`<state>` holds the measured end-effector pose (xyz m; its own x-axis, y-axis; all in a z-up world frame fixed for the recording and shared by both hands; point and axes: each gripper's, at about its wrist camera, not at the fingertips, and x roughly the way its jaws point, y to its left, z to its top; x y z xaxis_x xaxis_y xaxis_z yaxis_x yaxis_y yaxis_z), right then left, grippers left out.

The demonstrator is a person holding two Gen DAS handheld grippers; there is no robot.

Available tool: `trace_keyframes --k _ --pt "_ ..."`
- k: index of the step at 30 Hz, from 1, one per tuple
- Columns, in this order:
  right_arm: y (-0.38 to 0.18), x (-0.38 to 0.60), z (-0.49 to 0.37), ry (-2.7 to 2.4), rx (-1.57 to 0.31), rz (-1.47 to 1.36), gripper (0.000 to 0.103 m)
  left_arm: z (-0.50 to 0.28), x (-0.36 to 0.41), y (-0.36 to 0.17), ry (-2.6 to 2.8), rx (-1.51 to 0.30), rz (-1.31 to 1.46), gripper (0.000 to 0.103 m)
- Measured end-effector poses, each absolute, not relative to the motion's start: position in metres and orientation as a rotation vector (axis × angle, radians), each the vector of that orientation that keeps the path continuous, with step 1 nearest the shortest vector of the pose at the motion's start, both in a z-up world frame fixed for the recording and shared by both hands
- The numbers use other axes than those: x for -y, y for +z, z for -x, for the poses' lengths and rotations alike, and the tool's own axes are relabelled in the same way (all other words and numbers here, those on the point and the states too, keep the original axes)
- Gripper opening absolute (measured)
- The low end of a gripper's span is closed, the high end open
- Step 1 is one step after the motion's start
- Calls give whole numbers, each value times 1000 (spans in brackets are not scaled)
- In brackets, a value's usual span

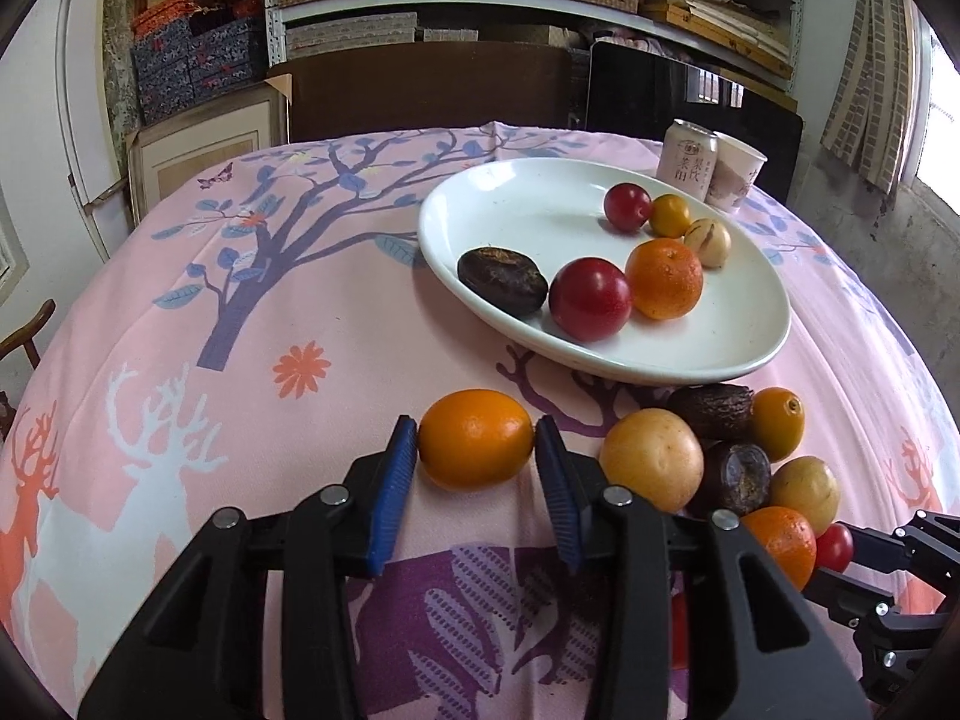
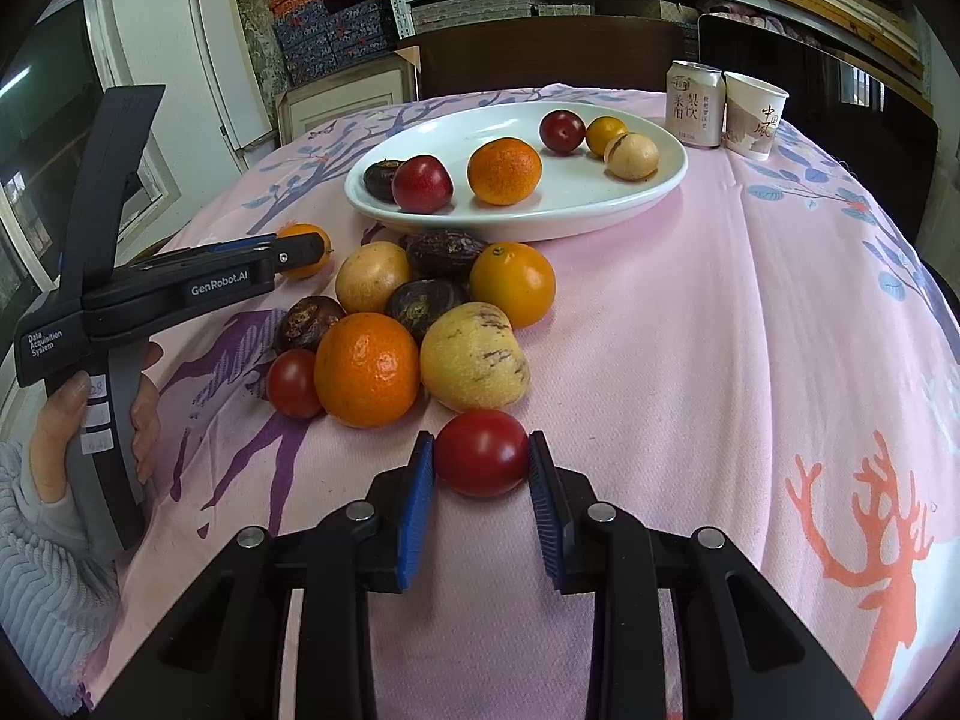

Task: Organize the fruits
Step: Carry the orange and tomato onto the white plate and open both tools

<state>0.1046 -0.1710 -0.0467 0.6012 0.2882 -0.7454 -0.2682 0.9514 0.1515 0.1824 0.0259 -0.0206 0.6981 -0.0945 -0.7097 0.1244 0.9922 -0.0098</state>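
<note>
My left gripper (image 1: 475,441) has its blue pads against both sides of an orange (image 1: 475,439) that rests on the pink tablecloth. My right gripper (image 2: 481,453) has its pads against a red plum (image 2: 481,452) on the cloth. A white oval plate (image 1: 516,210) holds several fruits: a dark one (image 1: 503,281), two red plums, an orange (image 1: 664,279), a small yellow one and a pale one. A loose pile of fruit (image 2: 414,312) lies on the cloth between the grippers, in front of the plate (image 2: 666,177). The left gripper also shows in the right wrist view (image 2: 300,252).
A drink can (image 1: 687,159) and a paper cup (image 1: 735,171) stand behind the plate at the far right. A dark chair back and shelves of boxes are beyond the table. The table edge curves away on both sides.
</note>
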Motion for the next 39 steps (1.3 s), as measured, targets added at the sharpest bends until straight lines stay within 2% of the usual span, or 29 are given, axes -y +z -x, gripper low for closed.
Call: trace_keyframes --k 5,14,21,28,30,31,32,33,35,39 --pt "-41 173 -101 335 -840 -34 31 -172 -26 -16 -138 -780 -43 40" --pt "-3 202 -96 324 -695 -149 31 -147 -25 29 -163 -645 -21 40" --pt "47 205 -162 280 -643 -166 31 -208 -17 49 -173 -658 65 40" --pt "14 195 -210 269 -672 -201 31 -269 -1 27 -155 -716 61 40" --pt "9 200 -213 253 -646 -217 35 -278 0 16 -166 -745 61 40" --pt "7 204 -214 242 -643 -235 50 -281 0 12 -170 -756 62 40" --pt "7 207 -215 233 -641 -243 63 -282 -1 9 -173 -761 66 48" --pt "7 209 -214 221 -632 -247 64 -282 -1 6 -170 -761 65 60" --pt "9 214 -213 210 -618 -256 64 -280 -4 6 -146 -746 52 68" --pt "8 224 -208 196 -611 -293 67 -272 -11 13 -141 -725 77 71"
